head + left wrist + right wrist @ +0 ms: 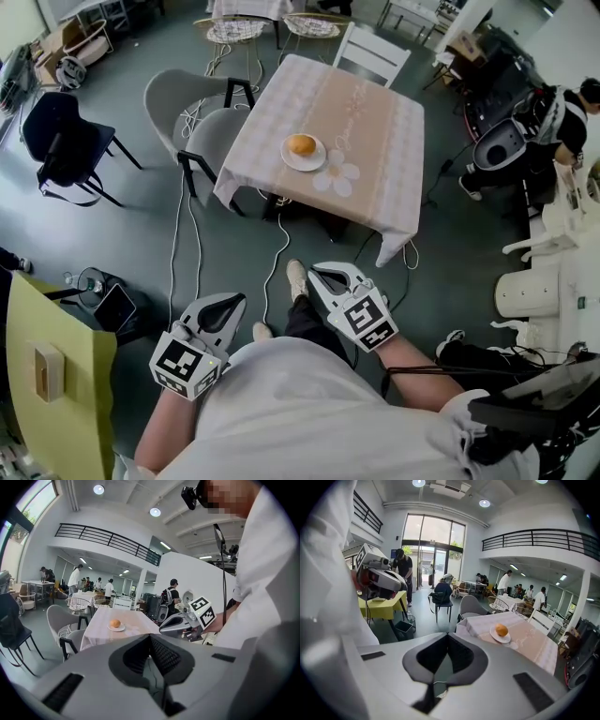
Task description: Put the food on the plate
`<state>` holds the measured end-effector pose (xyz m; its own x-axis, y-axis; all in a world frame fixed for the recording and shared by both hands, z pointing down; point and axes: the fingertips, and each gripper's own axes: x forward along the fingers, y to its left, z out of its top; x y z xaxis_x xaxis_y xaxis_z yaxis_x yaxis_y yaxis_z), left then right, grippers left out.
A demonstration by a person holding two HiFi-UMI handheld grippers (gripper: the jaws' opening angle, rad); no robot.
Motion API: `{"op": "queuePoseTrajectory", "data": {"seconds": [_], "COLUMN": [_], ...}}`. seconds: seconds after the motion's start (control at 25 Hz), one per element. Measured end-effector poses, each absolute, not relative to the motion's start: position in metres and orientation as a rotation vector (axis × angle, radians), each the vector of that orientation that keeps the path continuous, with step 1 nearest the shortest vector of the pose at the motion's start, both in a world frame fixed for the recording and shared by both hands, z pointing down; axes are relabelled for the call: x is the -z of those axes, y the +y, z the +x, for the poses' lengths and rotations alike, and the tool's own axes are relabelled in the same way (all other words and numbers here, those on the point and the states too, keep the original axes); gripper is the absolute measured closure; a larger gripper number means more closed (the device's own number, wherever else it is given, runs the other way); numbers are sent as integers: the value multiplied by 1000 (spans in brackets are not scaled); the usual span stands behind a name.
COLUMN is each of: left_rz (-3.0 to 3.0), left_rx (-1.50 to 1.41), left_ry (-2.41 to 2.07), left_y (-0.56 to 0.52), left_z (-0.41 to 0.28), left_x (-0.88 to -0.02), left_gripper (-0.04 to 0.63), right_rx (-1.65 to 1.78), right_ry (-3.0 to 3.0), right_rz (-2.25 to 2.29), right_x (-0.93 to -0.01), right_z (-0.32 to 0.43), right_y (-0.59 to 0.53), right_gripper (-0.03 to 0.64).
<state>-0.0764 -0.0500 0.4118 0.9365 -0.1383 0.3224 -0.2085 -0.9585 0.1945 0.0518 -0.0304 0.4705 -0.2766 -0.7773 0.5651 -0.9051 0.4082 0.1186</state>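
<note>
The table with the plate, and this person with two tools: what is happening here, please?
Nothing is being handled at this moment. A person stands some way back from the table, with the left gripper and the right gripper held close to the body. Both have their fingers together with nothing between them. The round orange-brown food already sits on the white plate on the table, so the task looks done.

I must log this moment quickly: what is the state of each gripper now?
Left gripper: closed, holding nothing.
Right gripper: closed, holding nothing.
</note>
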Motion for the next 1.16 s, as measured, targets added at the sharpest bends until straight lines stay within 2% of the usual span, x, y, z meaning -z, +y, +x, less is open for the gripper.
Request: {"op": "queuePoseTrajectory", "data": {"seconds": [0.56, 0.92, 1.16], "left_rz": [2814, 2800, 2809], "left_rx": [-464, -499, -514], "left_ry": [-212, -186, -169], "left_y": [-29, -37, -60], "left_z": [-85, -62, -18], "left_x": [-429, -442, -445], "left_gripper": [586, 586, 586], "right_rx": [-281, -277, -257], "right_ry": [-2117, -2115, -2120], "right_rz": [1409, 1392, 1386], "right_x": [-463, -464, -465], "right_z": [24, 45, 82], "right_y": [-1, -10, -33], "right_gripper": [604, 604, 604]}}
